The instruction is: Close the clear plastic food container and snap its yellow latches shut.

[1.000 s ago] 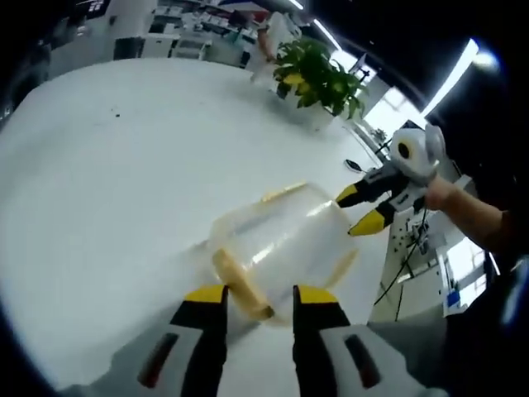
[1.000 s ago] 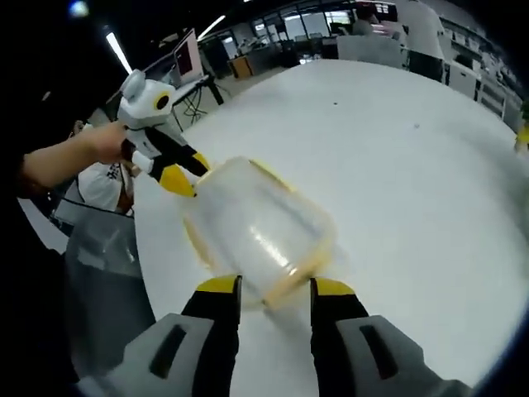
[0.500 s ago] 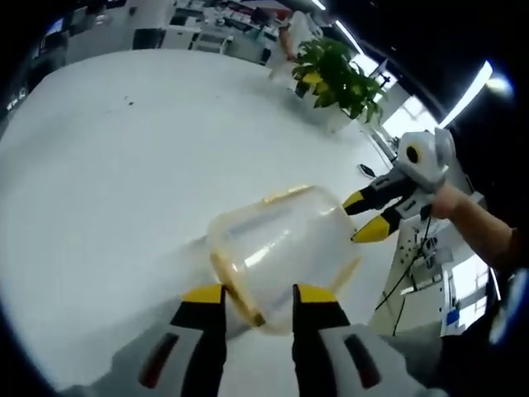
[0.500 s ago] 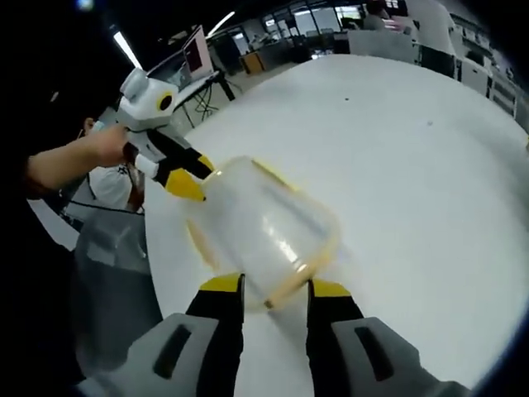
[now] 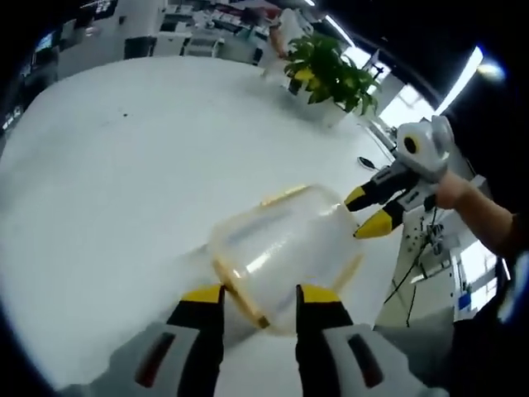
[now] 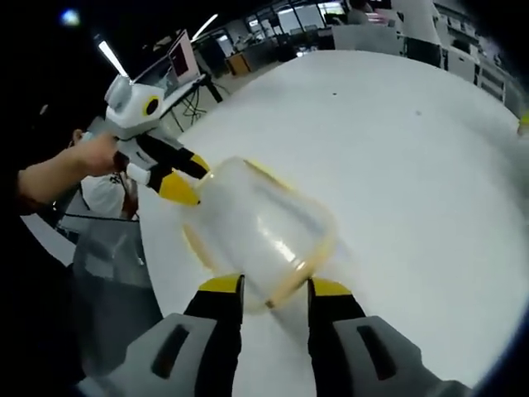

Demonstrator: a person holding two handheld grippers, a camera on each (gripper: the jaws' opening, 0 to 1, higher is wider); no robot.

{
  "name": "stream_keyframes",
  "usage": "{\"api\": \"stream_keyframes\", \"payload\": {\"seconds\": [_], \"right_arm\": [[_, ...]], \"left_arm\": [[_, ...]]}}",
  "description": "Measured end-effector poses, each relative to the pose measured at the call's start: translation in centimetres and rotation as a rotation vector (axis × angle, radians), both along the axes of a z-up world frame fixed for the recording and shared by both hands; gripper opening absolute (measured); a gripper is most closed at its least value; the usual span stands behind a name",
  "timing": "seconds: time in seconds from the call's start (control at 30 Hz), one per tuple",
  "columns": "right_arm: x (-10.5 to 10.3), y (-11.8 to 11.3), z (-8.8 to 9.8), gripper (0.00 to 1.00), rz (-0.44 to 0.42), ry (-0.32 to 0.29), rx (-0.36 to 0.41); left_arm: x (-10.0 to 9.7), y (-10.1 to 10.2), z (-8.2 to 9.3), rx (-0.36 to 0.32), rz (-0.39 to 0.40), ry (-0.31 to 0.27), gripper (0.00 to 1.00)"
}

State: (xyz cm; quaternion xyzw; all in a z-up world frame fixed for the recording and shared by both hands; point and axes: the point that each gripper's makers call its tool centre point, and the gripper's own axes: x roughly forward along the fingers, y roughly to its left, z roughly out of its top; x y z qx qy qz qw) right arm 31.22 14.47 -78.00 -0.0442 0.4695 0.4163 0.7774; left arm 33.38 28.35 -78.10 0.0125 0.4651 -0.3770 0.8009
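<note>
The clear plastic container [image 5: 285, 240] lies on the white table [image 5: 107, 182], with yellow latches along its edges. In the left gripper view my left gripper [image 5: 262, 295] is open at the container's near end, a yellow latch [image 5: 240, 291] lying between its jaws. My right gripper [image 5: 368, 211] stands open at the far end, its yellow tips close to the container wall. In the right gripper view the container [image 6: 260, 223] lies just beyond my right gripper [image 6: 274, 287], its yellow rim between the jaws. My left gripper [image 6: 188, 178] sits at the opposite end.
A potted green plant [image 5: 331, 74] stands at the table's far edge. A person's hand [image 6: 91, 157] holds the left gripper, near the table edge [image 6: 149, 248]. Desks and monitors [image 6: 186, 58] lie beyond the table [image 6: 413, 165]. Open tabletop surrounds the container.
Both views have shifted slightly with the hands. The container and both grippers keep the same places relative to each other.
</note>
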Motion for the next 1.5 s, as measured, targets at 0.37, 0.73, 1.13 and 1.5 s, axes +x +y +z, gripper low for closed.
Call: {"api": "stream_keyframes", "payload": {"seconds": [0.37,0.73,1.13,1.5], "right_arm": [[1.7,-1.1,1.2,0.39,0.212,-0.24,-0.192],[0.8,5.1,2.9,0.39,0.325,-0.256,0.02],[1.6,7.1,2.6,0.37,0.369,-0.275,0.012],[2.8,7.0,2.9,0.37,0.404,-0.278,-0.01]], "left_arm": [[0.6,-1.4,3.1,0.132,-0.19,-0.337,0.28],[-0.9,-6.0,2.9,0.139,-0.43,-0.388,0.3],[-1.0,-6.2,3.1,0.14,-0.45,-0.405,0.31],[-1.9,-6.6,2.5,0.139,-0.486,-0.383,0.38]]}}
